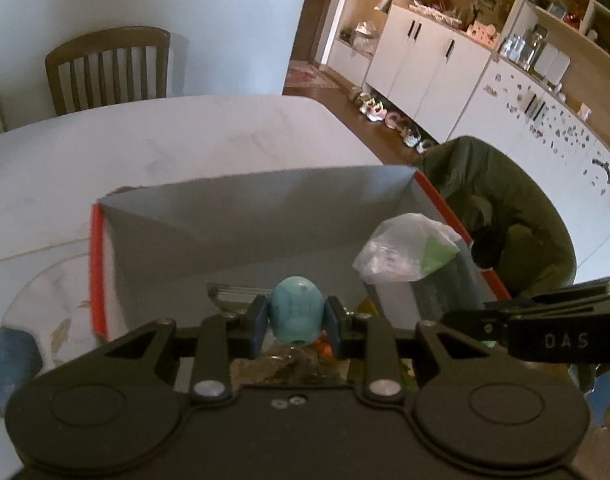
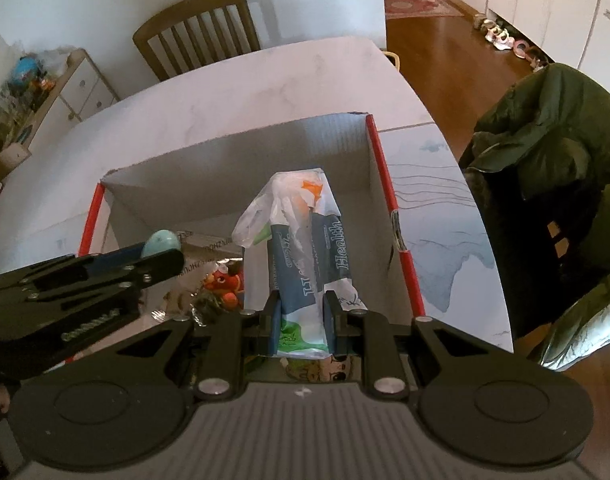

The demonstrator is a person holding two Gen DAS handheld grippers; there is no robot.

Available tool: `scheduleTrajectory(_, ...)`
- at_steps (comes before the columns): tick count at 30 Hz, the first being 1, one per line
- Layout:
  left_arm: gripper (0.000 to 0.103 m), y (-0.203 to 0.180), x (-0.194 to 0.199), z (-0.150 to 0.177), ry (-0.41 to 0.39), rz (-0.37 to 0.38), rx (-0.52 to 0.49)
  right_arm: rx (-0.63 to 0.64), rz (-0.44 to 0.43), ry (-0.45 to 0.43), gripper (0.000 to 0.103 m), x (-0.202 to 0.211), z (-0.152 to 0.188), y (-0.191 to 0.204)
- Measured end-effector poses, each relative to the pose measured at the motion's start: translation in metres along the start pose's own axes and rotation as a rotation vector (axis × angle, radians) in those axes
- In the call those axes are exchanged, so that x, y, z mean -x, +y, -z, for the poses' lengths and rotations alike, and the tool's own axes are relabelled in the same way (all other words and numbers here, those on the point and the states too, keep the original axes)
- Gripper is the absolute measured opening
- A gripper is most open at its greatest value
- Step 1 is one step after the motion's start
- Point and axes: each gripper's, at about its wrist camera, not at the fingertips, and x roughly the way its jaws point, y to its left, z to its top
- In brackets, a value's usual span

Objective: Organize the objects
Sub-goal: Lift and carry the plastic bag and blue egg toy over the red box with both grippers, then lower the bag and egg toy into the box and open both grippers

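Dining room, pale marbled table (image 2: 265,80), wooden chair (image 2: 201,28) at the far side. Mid-step, judging by the pose: both loads carried over the open red-edged box (image 2: 379,168), neither dropped yet. Left gripper (image 1: 296,322) pinching a pale blue egg-shaped toy (image 1: 295,312) between its pads. Right gripper (image 2: 302,322) clamped on a plastic-wrapped packet (image 2: 305,248) printed "Health", standing up beyond the fingertips. Below and left of the right fingers, inside the box: an orange plush figure (image 2: 225,282) on crinkled foil wrapping. Next, probably: lower, then release clear of those.
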Motion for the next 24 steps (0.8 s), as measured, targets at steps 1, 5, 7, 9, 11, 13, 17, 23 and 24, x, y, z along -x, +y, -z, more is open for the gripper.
scheduleTrajectory(1, 0.028, -0.001, -0.003, 0.001, 0.006, -0.002, -0.004, 0.003, 0.002, 0.004, 0.021, -0.002, 0.0, 0.0)
scheduleTrajectory(5, 0.028, -0.006, -0.012, 0.004, 0.023, -0.006, -0.007, 0.01, 0.004, 0.023, 0.021, -0.011, 0.001, -0.002)
scheduleTrajectory(7, 0.028, -0.006, -0.015, 0.005, 0.029, -0.008, -0.003, 0.013, -0.003, 0.033, 0.021, -0.015, 0.001, -0.002)
scheduleTrajectory(9, 0.028, -0.006, -0.018, 0.006, 0.036, -0.006, 0.001, 0.02, -0.002, 0.036, 0.021, -0.019, 0.002, -0.002)
scheduleTrajectory(11, 0.028, -0.006, -0.019, 0.004, 0.041, -0.007, 0.003, 0.027, 0.009, 0.039, 0.021, -0.023, 0.002, -0.002)
scheduleTrajectory(13, 0.029, -0.005, -0.022, 0.004, 0.054, -0.008, 0.007, 0.024, 0.004, 0.055, 0.021, -0.028, 0.002, -0.002)
scheduleTrajectory(17, 0.029, -0.004, -0.026, 0.006, 0.071, -0.009, 0.017, 0.034, 0.01, 0.076, 0.021, -0.036, 0.003, -0.003)
scheduleTrajectory(23, 0.031, -0.003, -0.028, 0.007, 0.081, -0.003, 0.02, 0.03, 0.012, 0.084, 0.021, -0.04, 0.005, -0.004)
scheduleTrajectory(24, 0.032, -0.004, -0.028, 0.006, 0.084, -0.004, 0.019, 0.032, 0.013, 0.082, 0.021, -0.04, 0.005, -0.003)
